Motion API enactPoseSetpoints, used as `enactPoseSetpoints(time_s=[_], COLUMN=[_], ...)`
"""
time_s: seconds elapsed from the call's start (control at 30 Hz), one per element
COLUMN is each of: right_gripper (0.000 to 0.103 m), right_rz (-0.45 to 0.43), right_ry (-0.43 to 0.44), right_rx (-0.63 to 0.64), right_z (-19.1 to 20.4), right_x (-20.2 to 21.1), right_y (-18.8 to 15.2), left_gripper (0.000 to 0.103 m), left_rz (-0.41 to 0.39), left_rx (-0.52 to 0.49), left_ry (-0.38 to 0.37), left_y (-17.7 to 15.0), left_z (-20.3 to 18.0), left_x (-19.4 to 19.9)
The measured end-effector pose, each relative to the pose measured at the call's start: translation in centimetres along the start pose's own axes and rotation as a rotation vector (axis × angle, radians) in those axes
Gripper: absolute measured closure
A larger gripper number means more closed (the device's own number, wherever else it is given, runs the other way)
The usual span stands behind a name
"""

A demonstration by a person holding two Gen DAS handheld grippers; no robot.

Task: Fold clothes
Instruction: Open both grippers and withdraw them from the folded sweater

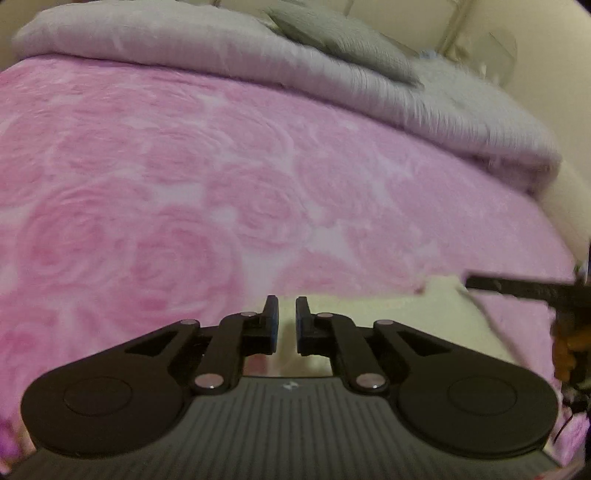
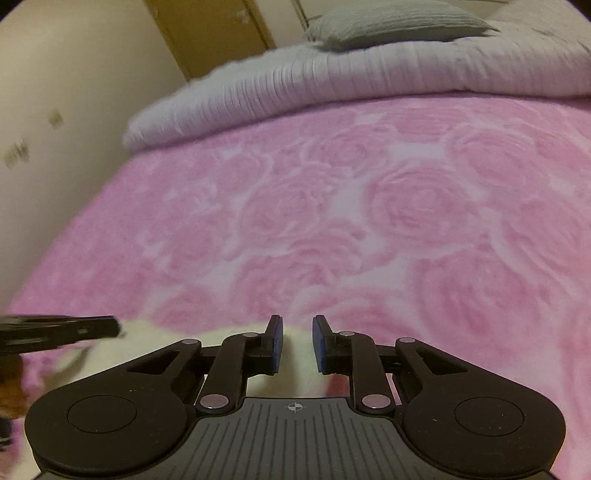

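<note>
A pale cream cloth (image 1: 369, 314) is seen lying at the near edge of a bed, on a pink blanket (image 1: 221, 184) with big rose shapes. The left tongs (image 1: 287, 321) are held over the near edge of the cloth, and only a thin gap is seen between the blue pads (image 1: 274, 325); whether the cloth is pinched there cannot be told. The right tongs (image 2: 297, 343) are held over the same cloth (image 2: 155, 347), and a wider gap is left between the pads (image 2: 277, 343); nothing is seen pinched. Far back, a ribbed light quilt (image 2: 332, 85) is folded across the bed, and a grey pillow (image 2: 399, 22) is laid on it.
</note>
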State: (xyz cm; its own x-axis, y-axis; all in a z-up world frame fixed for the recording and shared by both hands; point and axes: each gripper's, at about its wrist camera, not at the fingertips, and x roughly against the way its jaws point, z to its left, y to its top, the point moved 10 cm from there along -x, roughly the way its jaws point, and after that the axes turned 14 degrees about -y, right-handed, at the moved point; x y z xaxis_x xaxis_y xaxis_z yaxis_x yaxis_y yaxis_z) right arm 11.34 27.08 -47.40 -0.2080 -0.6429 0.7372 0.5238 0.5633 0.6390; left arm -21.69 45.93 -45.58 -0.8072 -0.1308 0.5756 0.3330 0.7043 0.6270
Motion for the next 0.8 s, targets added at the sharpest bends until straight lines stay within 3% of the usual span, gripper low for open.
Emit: enactPoseSetpoints(time_s=[0.2, 0.33, 0.4, 0.5, 0.6, 0.7, 0.8], right_gripper=[0.083, 0.083, 0.083, 0.083, 0.083, 0.083, 0.083], right_rz=[-0.025, -0.045, -0.045, -0.050, -0.040, -0.101, -0.057], right_ry=[0.036, 0.037, 0.029, -0.034, -0.083, -0.073, -0.082], right_rx=[-0.043, -0.009, 0.027, 0.079, 0.079, 0.103, 0.100], right_z=[0.3, 2.9, 4.4, 5.1, 4.7, 5.6, 6.4], right_x=[9.3, 13.1, 13.9, 13.8, 15.5, 17.8, 17.0], right_y=[-4.3, -8.6, -10.9, -13.9, -14.2, -13.9, -15.5], left_gripper=[0.098, 0.094, 0.093, 0.094, 0.095, 0.094, 0.089], left_rz=[-0.043, 0.011, 0.070, 0.021, 0.021, 0.021, 0.036], left_rx=[-0.004, -0.088, -0.106, -0.033, -0.025, -0.050, -0.030], left_ry=[-0.073, -0.133, -0.059, -0.059, -0.017, 0.029, 0.083], left_y=[-3.7, -8.2, -10.9, -12.1, -11.8, -12.0, -13.3], left_z=[-5.2, -9.6, -9.0, -8.0, -8.1, -9.4, -9.9], left_x=[7.2, 7.8, 6.7, 7.5, 8.8, 10.1, 10.1])
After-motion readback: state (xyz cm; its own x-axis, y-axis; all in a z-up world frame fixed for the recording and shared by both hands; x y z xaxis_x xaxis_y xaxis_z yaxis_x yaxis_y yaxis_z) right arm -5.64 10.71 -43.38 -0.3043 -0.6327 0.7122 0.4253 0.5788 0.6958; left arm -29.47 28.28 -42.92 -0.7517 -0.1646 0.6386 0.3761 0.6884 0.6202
